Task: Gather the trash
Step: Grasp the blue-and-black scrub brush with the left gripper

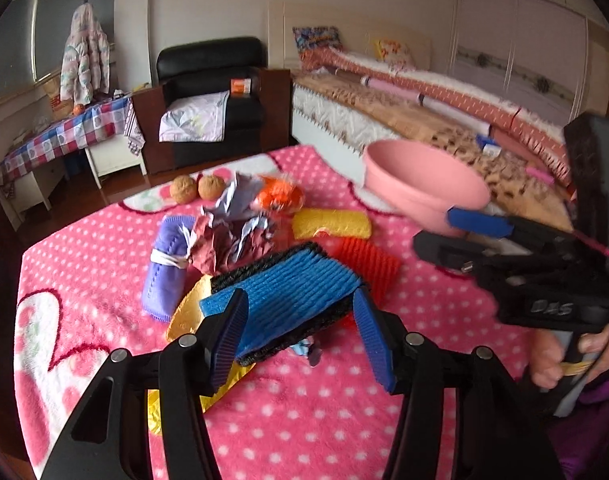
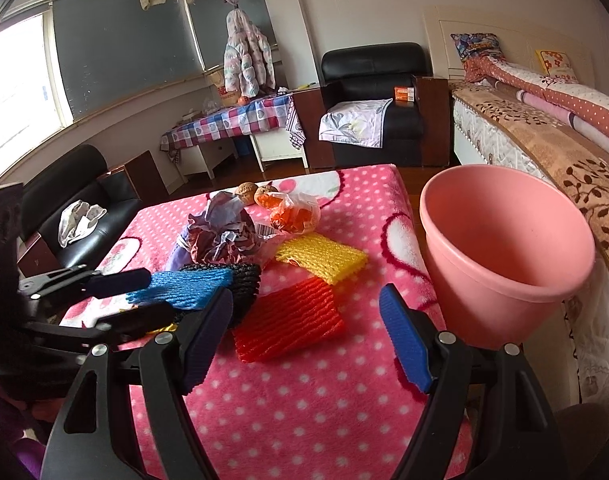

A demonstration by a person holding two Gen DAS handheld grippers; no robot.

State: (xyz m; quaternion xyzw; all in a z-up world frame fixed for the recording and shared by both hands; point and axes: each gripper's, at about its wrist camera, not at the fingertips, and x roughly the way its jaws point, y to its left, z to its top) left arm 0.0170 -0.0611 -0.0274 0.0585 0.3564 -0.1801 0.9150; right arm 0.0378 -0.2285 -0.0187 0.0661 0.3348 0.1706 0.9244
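Trash lies on a pink dotted blanket [image 1: 304, 420]: blue-and-black foam nets [image 1: 288, 300], a red foam net [image 2: 288, 320], a yellow foam net [image 2: 320, 258], crumpled paper [image 1: 228, 236] and an orange plastic bag [image 2: 296, 212]. My left gripper [image 1: 300, 336] is open, its fingers on either side of the blue net; it also shows in the right wrist view [image 2: 144, 292]. My right gripper [image 2: 304, 340] is open and empty above the red net. A pink bin [image 2: 504, 256] stands at the blanket's right edge.
Two walnuts [image 1: 198, 189] sit at the blanket's far edge. A rolled purple cloth [image 1: 166, 268] and yellow foil [image 1: 184, 320] lie left of the pile. A bed [image 2: 544, 140] is on the right, a black armchair [image 2: 368, 100] beyond.
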